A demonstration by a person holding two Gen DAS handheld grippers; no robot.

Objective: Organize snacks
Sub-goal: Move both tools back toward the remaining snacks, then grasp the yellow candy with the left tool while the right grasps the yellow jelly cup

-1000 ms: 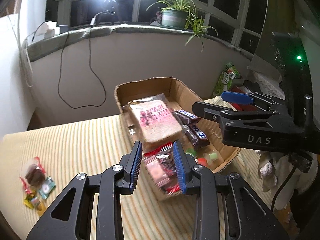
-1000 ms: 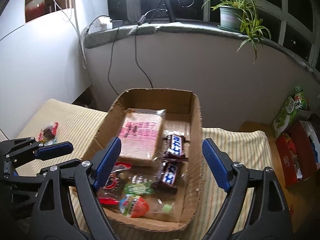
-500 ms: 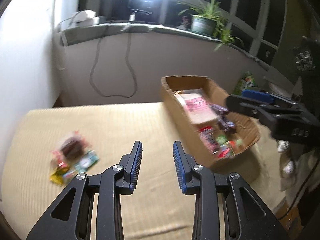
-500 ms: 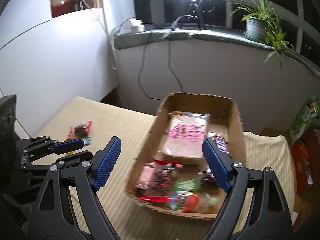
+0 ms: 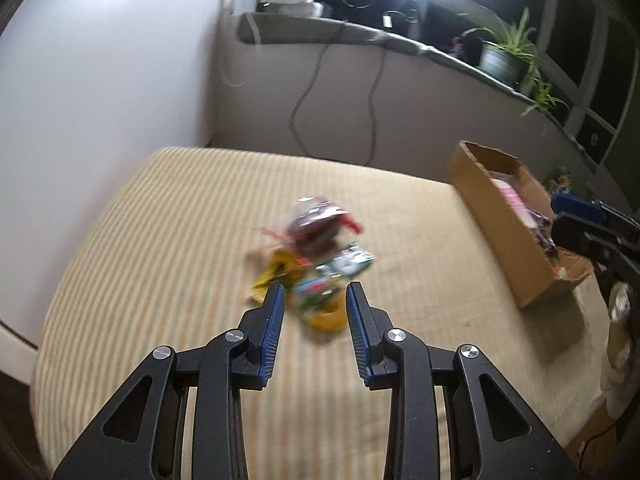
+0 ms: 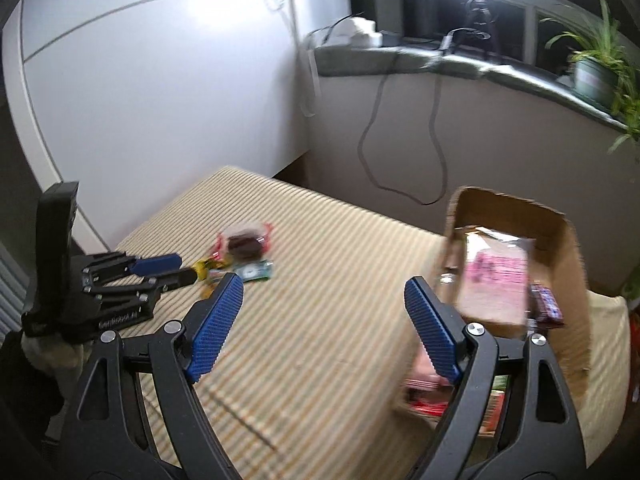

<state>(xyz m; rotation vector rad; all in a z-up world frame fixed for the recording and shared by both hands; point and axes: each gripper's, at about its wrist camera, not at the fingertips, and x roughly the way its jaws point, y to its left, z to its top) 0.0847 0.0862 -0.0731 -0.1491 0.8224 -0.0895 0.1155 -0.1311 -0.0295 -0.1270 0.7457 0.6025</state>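
Currently left claw [image 5: 315, 294] has its jaws parted narrowly, empty, aimed at the blurred pile of small wrapped snacks [image 5: 316, 256] on the beige striped tabletop [image 5: 160, 240]. Right claw [image 6: 324, 284] gapes wide, empty, just beside the brown cardboard box [image 6: 564, 248] holding a pink-labelled bread packet [image 6: 496, 276] and chocolate bars [image 6: 546, 306]. Pile sits well apart from box.

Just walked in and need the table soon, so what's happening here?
A person with two handheld grippers is sorting snacks. The left gripper is open, nosing at a small pile of loose snacks on the striped tablecloth. The right gripper, open and empty, is beside the partly filled cardboard box.
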